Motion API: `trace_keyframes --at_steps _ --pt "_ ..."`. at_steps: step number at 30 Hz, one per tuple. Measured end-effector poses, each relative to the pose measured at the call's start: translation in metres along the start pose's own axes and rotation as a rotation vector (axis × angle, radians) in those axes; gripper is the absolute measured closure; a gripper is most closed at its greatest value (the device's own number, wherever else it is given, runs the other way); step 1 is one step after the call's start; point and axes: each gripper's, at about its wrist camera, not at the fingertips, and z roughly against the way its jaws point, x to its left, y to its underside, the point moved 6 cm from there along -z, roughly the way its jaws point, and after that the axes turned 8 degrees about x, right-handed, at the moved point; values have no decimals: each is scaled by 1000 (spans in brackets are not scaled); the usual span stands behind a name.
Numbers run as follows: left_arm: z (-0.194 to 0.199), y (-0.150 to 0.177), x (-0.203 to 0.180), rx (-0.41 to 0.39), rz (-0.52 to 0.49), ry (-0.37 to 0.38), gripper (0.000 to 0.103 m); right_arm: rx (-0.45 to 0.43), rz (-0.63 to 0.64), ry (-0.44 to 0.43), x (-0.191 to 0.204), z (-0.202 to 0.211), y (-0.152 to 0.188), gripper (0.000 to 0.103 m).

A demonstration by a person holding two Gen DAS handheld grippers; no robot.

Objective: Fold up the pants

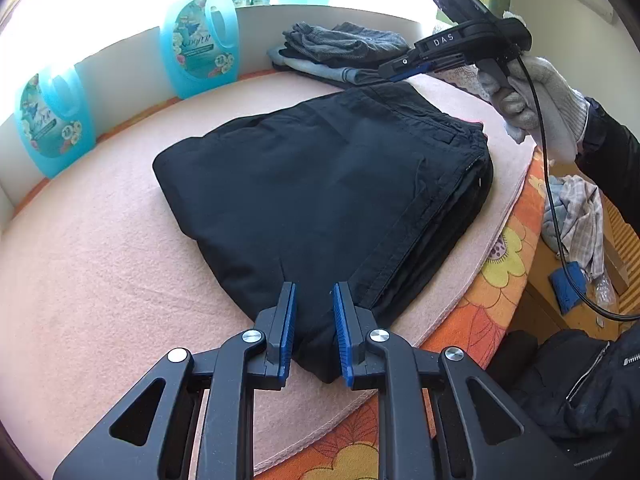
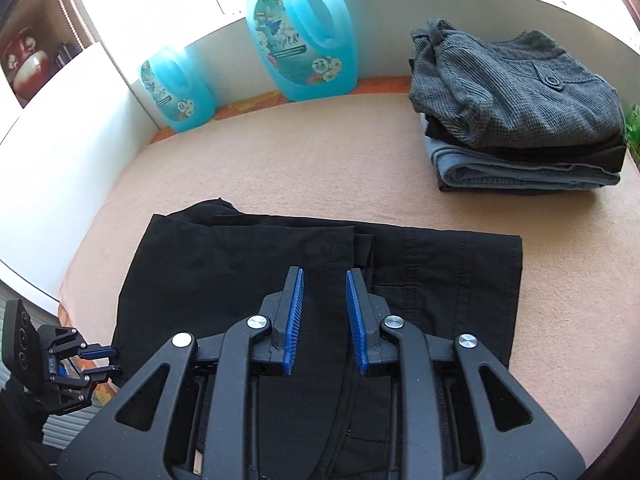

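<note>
Black pants lie folded in a thick flat bundle on the pink felt mat. My left gripper is open, its blue pads straddling the near corner of the bundle without pinching it. My right gripper is open and hovers just above the pants, holding nothing. In the left wrist view the right gripper is raised above the far edge of the bundle in a white-gloved hand. In the right wrist view the left gripper sits at the pants' left corner.
A stack of folded clothes, grey on top, stands at the mat's far right. Two blue detergent bottles stand along the white back wall. A flowered orange cloth edges the table. A pile of clothes lies beyond the table edge.
</note>
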Motion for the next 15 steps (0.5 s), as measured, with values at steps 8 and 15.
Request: trace_keyframes --at_steps 8,15 --pt "-5 5 1 3 -3 0 85 83 138 -122 99 -31 -11 68" --pt "21 22 19 -49 164 89 85 199 297 -86 187 -76 -18 61"
